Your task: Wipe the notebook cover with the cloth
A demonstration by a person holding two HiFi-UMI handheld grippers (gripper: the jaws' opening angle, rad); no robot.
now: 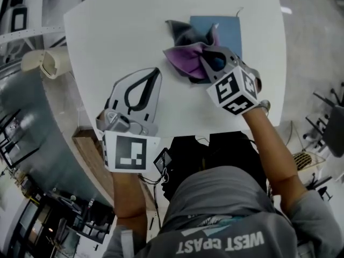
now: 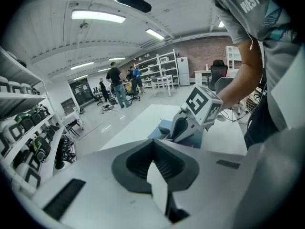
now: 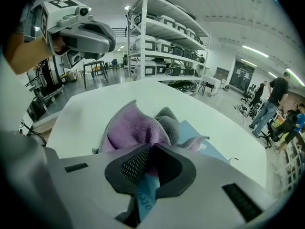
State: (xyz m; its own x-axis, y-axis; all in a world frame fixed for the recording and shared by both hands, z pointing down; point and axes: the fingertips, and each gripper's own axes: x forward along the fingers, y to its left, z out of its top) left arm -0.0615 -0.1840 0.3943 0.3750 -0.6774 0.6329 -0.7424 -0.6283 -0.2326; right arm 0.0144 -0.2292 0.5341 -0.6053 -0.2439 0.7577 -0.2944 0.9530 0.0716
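- The worktop (image 1: 118,36) is white and round-cornered; in the head view the person stands at its 6 o'clock edge.
- The notebook (image 1: 227,30), blue-covered, lies flat at about 1 o'clock on the worktop, near the far edge.
- The cloth (image 1: 185,55), purple on one face and grey on the other, sits bunched at the notebook's 8 o'clock. It covers the notebook's near-left corner and spills onto the bare worktop.
- The right tool (image 1: 204,64) reaches in from 5 o'clock and points steeply down. Its jaws are pressed together on a fold of the cloth, pinching it.
- In the right gripper view, purple and grey folds rise just past the jaw tips. A strip of blue cover shows at their 2 o'clock.
- The left tool (image 1: 155,73) rests low over the worktop at the cloth's 8 o'clock, apart from the cloth and notebook. Its tips meet, with nothing between them.
- The left tool points toward 1 o'clock, its marker cube (image 1: 125,152) at the near edge.
- Shelves (image 3: 164,37) with bins stand beyond the worktop at 12 o'clock in the right gripper view.
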